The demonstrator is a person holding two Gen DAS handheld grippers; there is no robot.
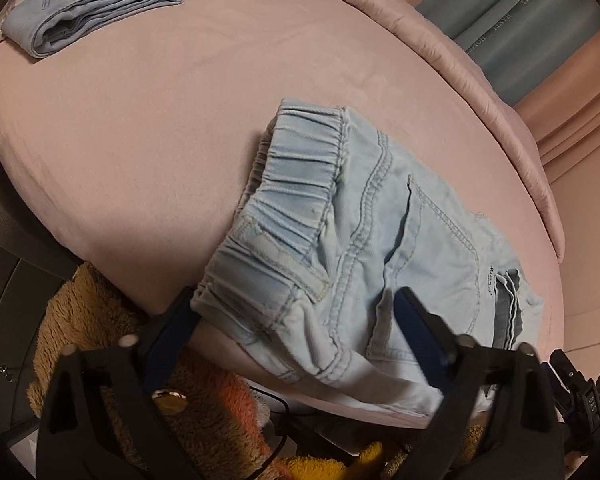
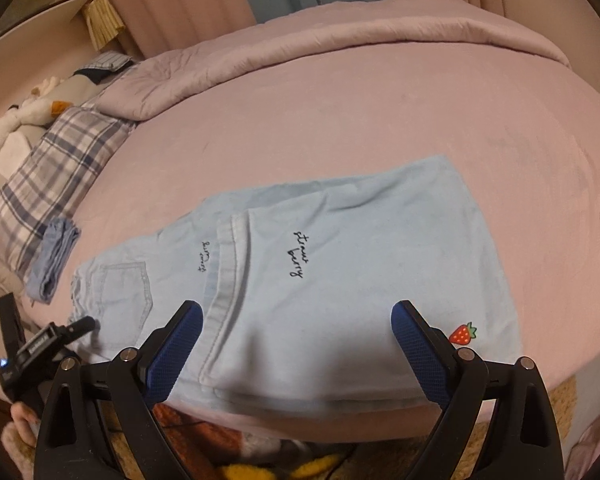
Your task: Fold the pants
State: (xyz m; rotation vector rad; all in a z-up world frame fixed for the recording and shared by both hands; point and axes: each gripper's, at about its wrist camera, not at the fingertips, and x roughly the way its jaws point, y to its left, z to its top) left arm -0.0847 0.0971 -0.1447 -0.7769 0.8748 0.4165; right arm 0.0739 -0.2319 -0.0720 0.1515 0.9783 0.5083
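Light-blue denim pants (image 1: 380,220) lie folded on the pink bed near its front edge, elastic waistband toward the left. My left gripper (image 1: 296,308) hangs open over the waistband's near corner, which sits between the blue pads (image 1: 176,328) without being pinched. In the right wrist view the same pants (image 2: 340,248) show black script and a strawberry patch (image 2: 462,333). My right gripper (image 2: 296,320) stands open just above the folded leg end, its jaws wide apart with only flat cloth below. The left gripper's body (image 2: 40,344) shows at the left edge.
A second pair of folded blue jeans (image 1: 96,4) lies at the far side of the pink sheet (image 1: 140,120), next to a plaid pillow (image 2: 48,168). A rolled-back quilt (image 2: 300,40) borders the bed. A brown and orange plush thing (image 1: 100,320) lies below the front edge.
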